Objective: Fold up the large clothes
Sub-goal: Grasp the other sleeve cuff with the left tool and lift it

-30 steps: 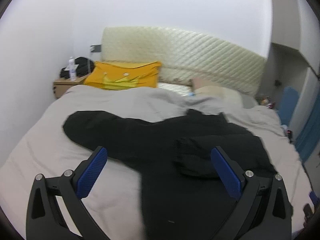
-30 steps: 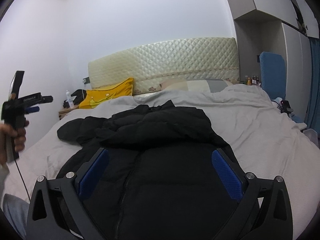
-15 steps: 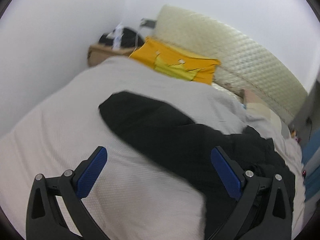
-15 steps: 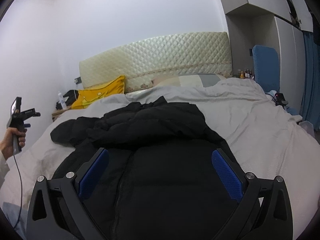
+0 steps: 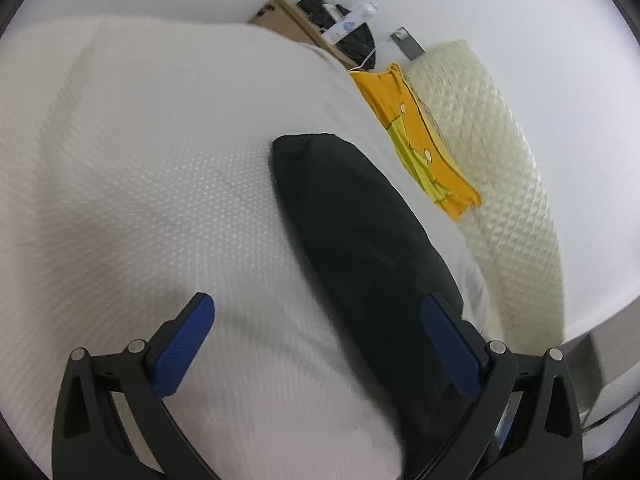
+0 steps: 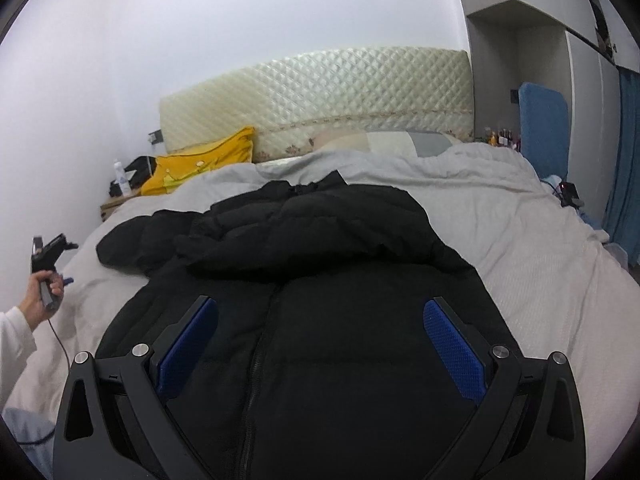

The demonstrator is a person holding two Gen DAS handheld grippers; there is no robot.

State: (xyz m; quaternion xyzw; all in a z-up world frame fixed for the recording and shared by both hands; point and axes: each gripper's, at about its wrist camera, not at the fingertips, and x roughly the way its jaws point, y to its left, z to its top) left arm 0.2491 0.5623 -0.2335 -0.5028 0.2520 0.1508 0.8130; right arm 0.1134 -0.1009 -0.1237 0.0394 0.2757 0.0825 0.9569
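Note:
A black puffer jacket (image 6: 320, 288) lies front up on the bed, its zipper (image 6: 260, 344) running toward me and one sleeve folded across the chest. Its other sleeve (image 5: 352, 224) stretches out over the white bedspread in the left wrist view. My left gripper (image 5: 316, 344) is open and empty, close above the bedspread beside that sleeve, its right finger over the black fabric. It also shows far left in the right wrist view (image 6: 50, 260), held in a hand. My right gripper (image 6: 320, 340) is open and empty above the jacket's lower body.
A yellow pillow (image 6: 200, 164) and a quilted cream headboard (image 6: 320, 96) stand at the bed's head. A wooden nightstand (image 5: 288, 20) with a bottle and dark items is at the left. A blue chair (image 6: 544, 128) and wardrobe stand at the right.
My left gripper has swung left and dropped toward the outstretched sleeve, tilting its view. My right gripper has stayed over the jacket's body, shifting only slightly.

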